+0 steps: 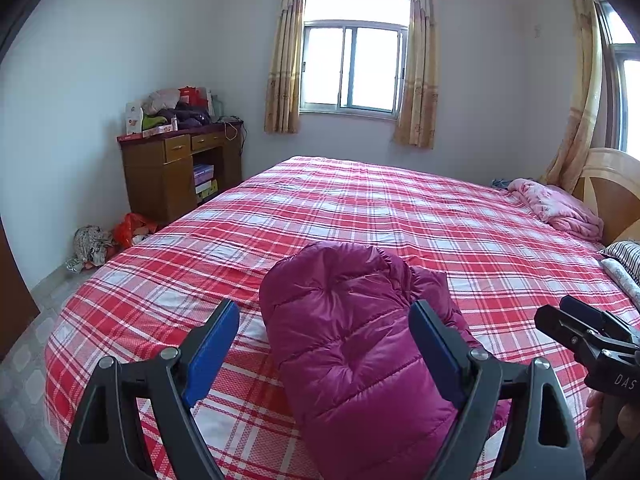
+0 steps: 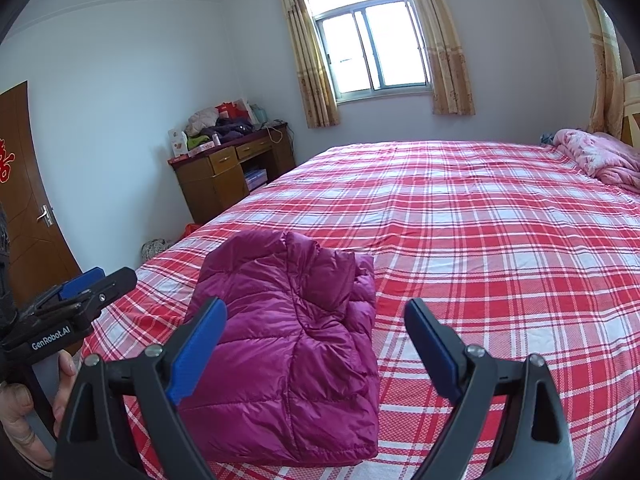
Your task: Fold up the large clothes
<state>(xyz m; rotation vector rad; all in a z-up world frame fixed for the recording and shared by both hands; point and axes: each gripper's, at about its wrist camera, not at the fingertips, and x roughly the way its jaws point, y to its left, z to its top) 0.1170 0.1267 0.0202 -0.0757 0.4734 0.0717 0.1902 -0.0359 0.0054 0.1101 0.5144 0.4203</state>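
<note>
A magenta quilted down jacket [image 1: 352, 340] lies folded into a thick bundle on the red plaid bed sheet [image 1: 400, 208], close to the bed's near edge. My left gripper [image 1: 324, 344] hovers just before it, open, with its blue pads wide on either side and not pressing the fabric. In the right wrist view the jacket [image 2: 292, 340] sits left of centre on the sheet [image 2: 480, 240]. My right gripper [image 2: 316, 350] is open with nothing held. Each gripper shows at the edge of the other's view: the right gripper [image 1: 580, 328] and the left gripper [image 2: 92, 284].
A crumpled pink blanket [image 1: 560, 208] lies by the wooden headboard [image 1: 612, 184], with a striped pillow [image 1: 624, 256] nearer. A cluttered wooden desk [image 2: 232, 172] stands against the far wall, bags [image 1: 108, 240] on the floor beside it. A brown door [image 2: 24, 200] is at left.
</note>
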